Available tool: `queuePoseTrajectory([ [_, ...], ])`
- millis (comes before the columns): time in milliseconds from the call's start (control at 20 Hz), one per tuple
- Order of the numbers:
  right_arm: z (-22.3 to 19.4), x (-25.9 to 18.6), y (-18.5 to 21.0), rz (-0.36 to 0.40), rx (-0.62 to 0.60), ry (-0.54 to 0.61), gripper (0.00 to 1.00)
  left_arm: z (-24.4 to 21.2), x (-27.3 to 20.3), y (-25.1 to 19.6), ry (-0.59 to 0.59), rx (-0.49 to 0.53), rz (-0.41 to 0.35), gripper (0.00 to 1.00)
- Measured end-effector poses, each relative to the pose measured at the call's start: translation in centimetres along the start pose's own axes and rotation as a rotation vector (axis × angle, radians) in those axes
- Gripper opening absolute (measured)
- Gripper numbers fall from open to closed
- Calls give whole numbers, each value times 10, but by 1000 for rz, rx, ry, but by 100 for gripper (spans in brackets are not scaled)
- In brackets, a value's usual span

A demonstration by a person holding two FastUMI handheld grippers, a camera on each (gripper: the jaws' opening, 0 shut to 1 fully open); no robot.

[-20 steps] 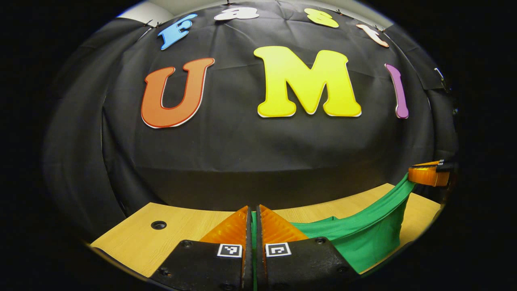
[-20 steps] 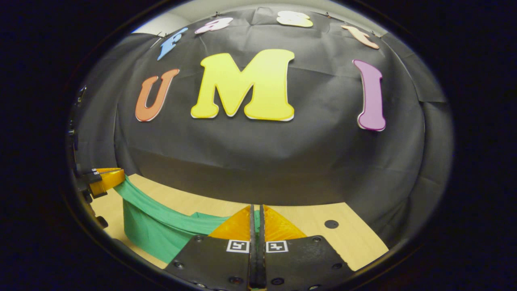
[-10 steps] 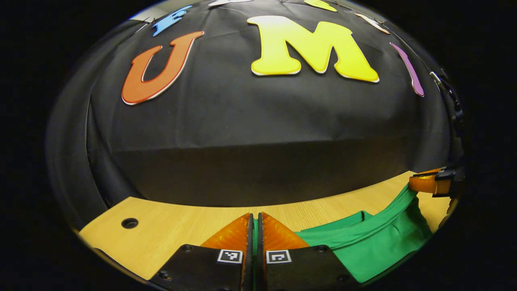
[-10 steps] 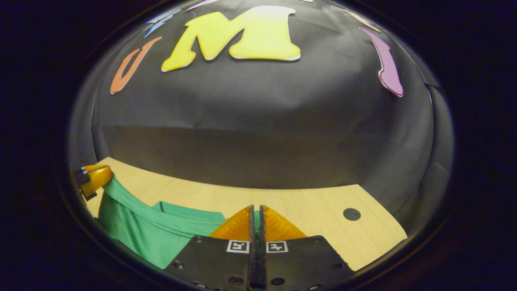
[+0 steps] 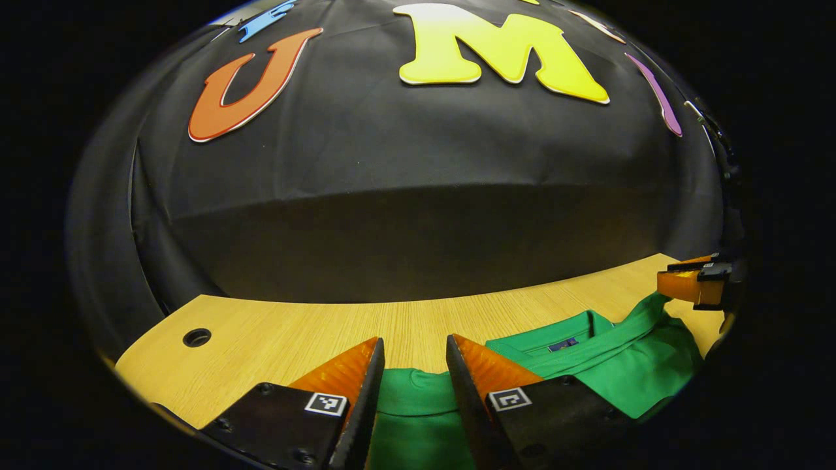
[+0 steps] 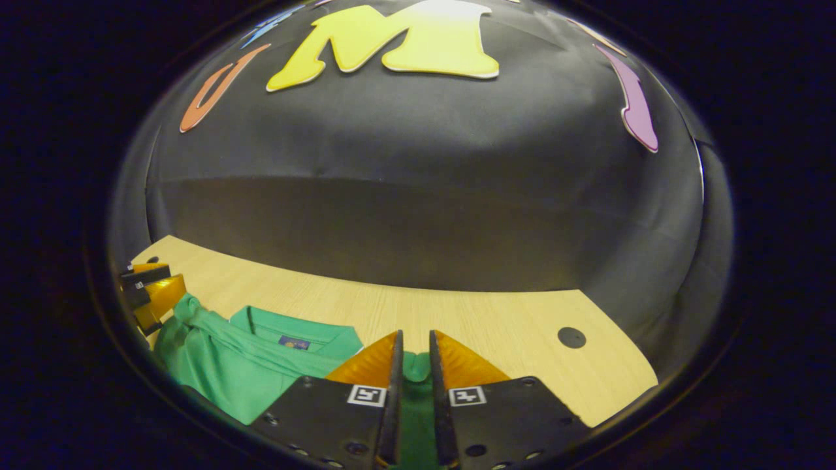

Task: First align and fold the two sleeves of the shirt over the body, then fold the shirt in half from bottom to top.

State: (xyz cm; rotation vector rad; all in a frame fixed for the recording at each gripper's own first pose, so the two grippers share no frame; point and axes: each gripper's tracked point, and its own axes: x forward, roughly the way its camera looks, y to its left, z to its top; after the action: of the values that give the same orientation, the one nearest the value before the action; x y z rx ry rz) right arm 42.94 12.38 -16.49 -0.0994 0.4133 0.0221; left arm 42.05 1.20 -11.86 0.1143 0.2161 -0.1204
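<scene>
Left gripper view: left tongs (image 5: 413,378) have sprung wide, dropping the green shirt (image 5: 588,365) onto the table (image 5: 294,333); right tongs (image 6: 413,365) part narrowly; bottom-up fold likely landed.

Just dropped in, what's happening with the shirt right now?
A person is folding a green shirt on the wooden table with two hand-held grippers. The left hand-held gripper has its fingers spread apart over green fabric. The right hand-held gripper has a narrow gap between its fingers, with fabric showing in it. The shirt lies bunched near the collar, the bottom-to-top fold apparently just laid down.
</scene>
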Motion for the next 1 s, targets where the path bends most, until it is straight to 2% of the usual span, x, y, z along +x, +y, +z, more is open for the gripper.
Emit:
queuePoseTrajectory([
  [50, 2, -1, 0, 5, 1, -3, 43, -1, -1, 1, 0, -2, 4, 80],
  [150, 2, -3, 2, 8, -1, -1, 88, -2, -1, 3, 8, 15, 12, 100],
  [200, -5, 5, 1, 1, -12, 1, 94, -2, -1, 7, 10, 27, 27, 100],
  [250, -5, 5, 3, -3, -26, 3, 96, -1, -3, 7, 15, 32, 32, 100],
  [300, -7, 3, 5, -4, -36, 9, 94, -1, -4, 4, 22, 36, 28, 100],
  [650, 5, -16, 25, 53, -33, 5, 95, 14, -20, -3, 21, -6, 2, 100],
  [1000, 37, -68, 26, 85, -20, -56, 97, 38, -59, -2, 4, -38, 4, 100],
])
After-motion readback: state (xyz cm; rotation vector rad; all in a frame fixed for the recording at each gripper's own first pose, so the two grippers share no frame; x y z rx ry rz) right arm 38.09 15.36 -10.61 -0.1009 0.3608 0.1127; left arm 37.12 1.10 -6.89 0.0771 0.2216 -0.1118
